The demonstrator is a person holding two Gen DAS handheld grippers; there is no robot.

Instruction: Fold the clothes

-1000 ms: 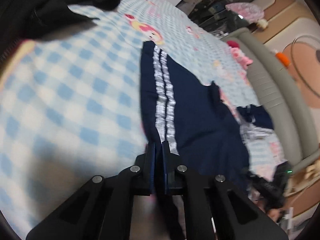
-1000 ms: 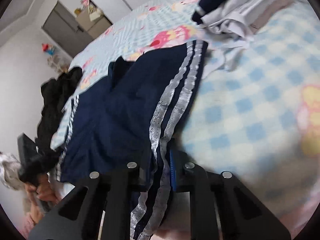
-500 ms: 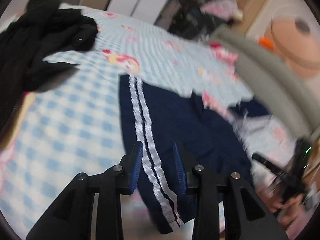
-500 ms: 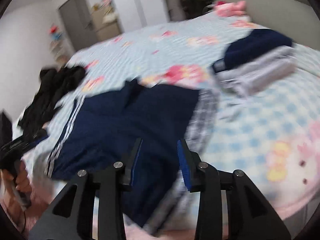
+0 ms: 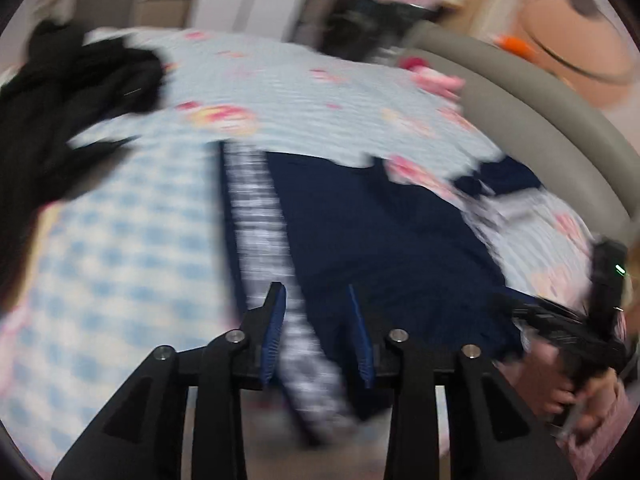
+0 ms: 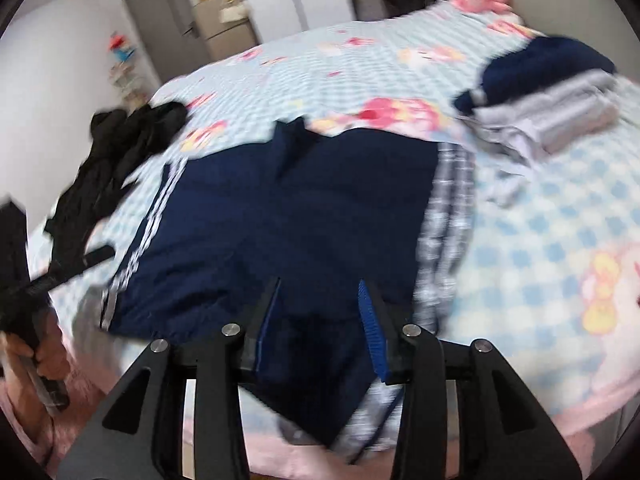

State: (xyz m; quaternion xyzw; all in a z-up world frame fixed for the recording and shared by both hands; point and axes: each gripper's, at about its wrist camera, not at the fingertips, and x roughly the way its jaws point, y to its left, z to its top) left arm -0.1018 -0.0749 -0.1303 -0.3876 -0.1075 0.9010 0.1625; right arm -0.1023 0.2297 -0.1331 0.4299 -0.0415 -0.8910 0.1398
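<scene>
The left gripper (image 5: 316,328) had just been opening; its jaws stood apart above the white-striped edge of the navy trousers (image 5: 384,240), gripping nothing. The right gripper (image 6: 324,316) had likewise just been opening, jaws apart over the trousers' other side, with nothing pressed between them. The navy trousers (image 6: 280,208) lay spread flat on the blue-checked bed (image 6: 560,216), one end draping over its near edge. A black garment (image 6: 120,152) lay heaped to the trousers' left; a stack of folded clothes (image 6: 552,92) sat to their right.
</scene>
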